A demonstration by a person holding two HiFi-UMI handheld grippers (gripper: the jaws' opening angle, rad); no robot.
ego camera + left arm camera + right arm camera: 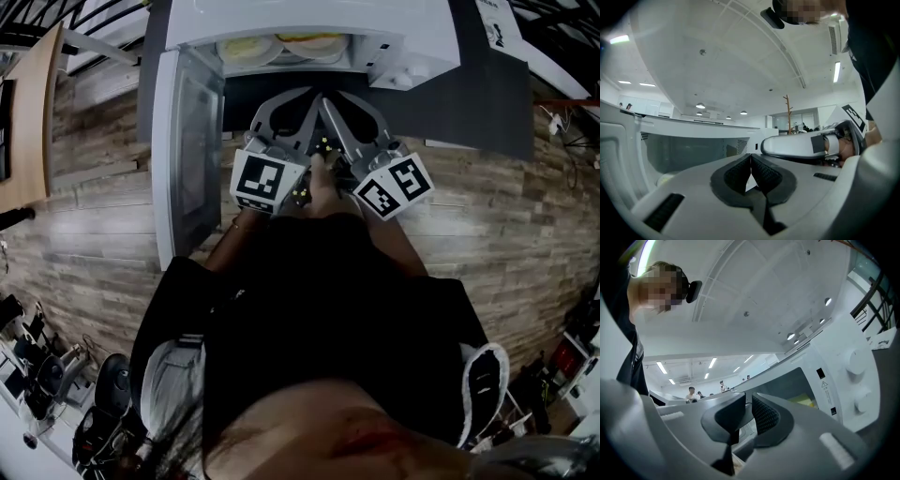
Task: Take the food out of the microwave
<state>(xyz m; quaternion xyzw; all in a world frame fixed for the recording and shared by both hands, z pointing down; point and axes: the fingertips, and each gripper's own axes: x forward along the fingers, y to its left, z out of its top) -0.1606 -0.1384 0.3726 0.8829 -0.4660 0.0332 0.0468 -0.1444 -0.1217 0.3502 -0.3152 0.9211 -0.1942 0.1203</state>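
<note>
Food lies in microwave just beyond right claw

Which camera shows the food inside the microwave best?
The head view: it looks down into the open microwave, where the food sits as two pale yellowish dishes side by side. The right gripper view catches only a yellowish sliver in the cavity. The left gripper view shows just a pale edge.

Grey left tool and right tool bear black-and-white square markers; ahead, a white microwave holds pale yellow food; beneath, brown wood-grain floor.
</note>
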